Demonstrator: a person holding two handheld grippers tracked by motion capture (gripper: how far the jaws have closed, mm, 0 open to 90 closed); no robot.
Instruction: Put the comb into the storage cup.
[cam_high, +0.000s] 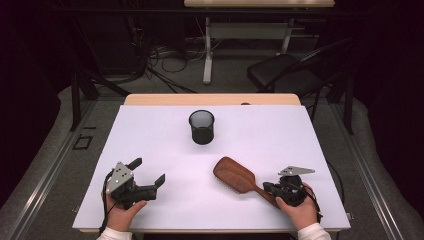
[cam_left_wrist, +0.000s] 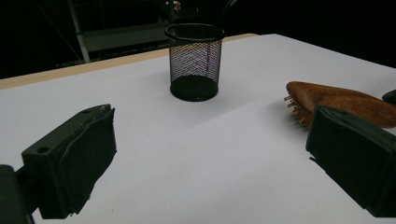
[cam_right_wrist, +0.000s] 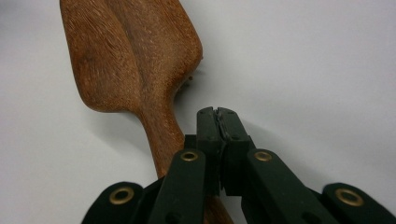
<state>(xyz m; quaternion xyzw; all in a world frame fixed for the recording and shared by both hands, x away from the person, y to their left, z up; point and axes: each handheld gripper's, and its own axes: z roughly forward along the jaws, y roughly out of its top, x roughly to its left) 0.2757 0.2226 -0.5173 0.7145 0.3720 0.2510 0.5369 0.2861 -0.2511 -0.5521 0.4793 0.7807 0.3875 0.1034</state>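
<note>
Looking at a brown wooden paddle hairbrush (cam_high: 235, 175) lying bristles-down toward the front right of the white surface (cam_high: 150, 130), with its handle running back under the right gripper (cam_high: 270, 188). Seeing that gripper's fingers (cam_right_wrist: 208, 128) pressing flat against each other with nothing between them - sitting just over and beside the handle, not around it. Noticing the left gripper (cam_high: 148, 171) resting at the front left, fingers (cam_left_wrist: 74, 172) spread wide and holding nothing, well apart from the brush.

Worrying mostly about the grab here. Pushing down or forward with closed fingers is probably just going to skid the brush across the smooth top, or rock it on its bristles, instead of picking it up. Guessing a pinch far out on the thin handle could also go badly - heavy head drooping, twisting in the grip, maybe slipping out. And swinging a long brush toward a light cup is asking for a knocked-over cup.

Speaking of which: a round black wire-mesh cup (cam_high: 201, 127) standing upright toward the middle back, well apart from the brush and both grippers. Looking empty from the high view and the left gripper view (cam_left_wrist: 194, 60), nothing poking above the rim.
</note>
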